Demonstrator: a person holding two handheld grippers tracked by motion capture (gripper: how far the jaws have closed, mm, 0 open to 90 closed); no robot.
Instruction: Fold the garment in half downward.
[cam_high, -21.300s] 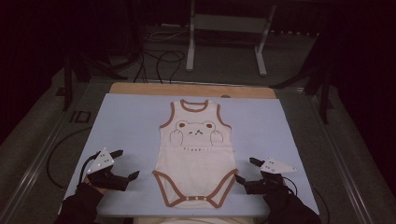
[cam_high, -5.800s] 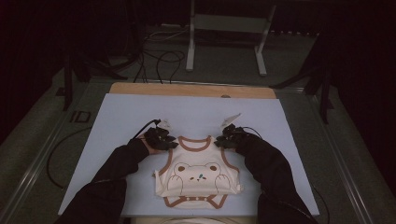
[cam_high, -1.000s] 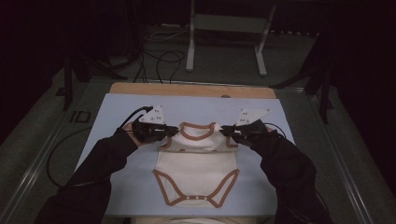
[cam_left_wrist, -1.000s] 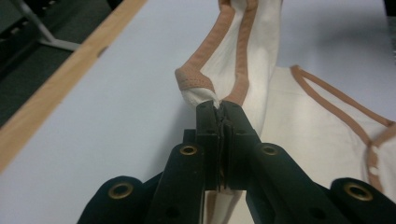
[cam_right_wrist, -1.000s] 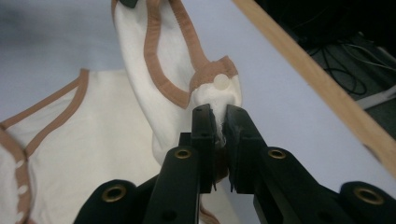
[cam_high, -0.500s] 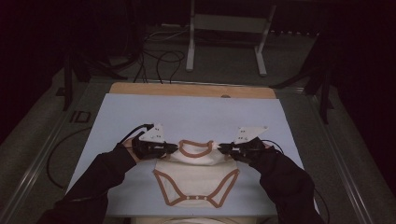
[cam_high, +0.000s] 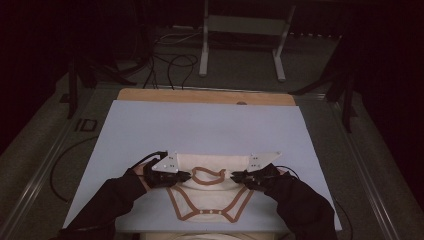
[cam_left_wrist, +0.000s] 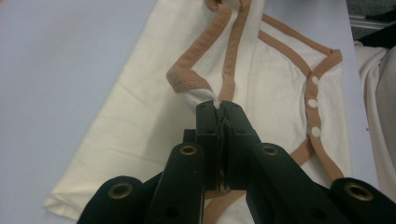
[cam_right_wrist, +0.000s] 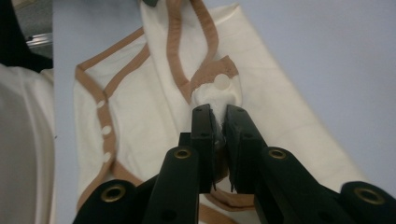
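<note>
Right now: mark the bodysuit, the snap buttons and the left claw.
bodysuit (cam_high: 212, 165), high view, on the cream cloth above the neckline.
snap buttons (cam_left_wrist: 312, 103), left gripper view, on the middle of the three.
left claw (cam_left_wrist: 219, 107), left gripper view, at the tips, shut on a shoulder strap.

No legible text, label, brand, number or sign appears in any view. The cream bodysuit (cam_high: 210, 187) presents only plain fabric, brown binding and white snap fasteners, with no print or tag that can be read. The light blue table surface (cam_high: 200, 130) carries no markings. The black jaws in both gripper views bear only brass-coloured rivets and no lettering. The grey plates on top of the grippers in the high view show small dark dots; nothing on them is readable. The background floor, cables and metal stand are too dark to yield any characters.
</note>
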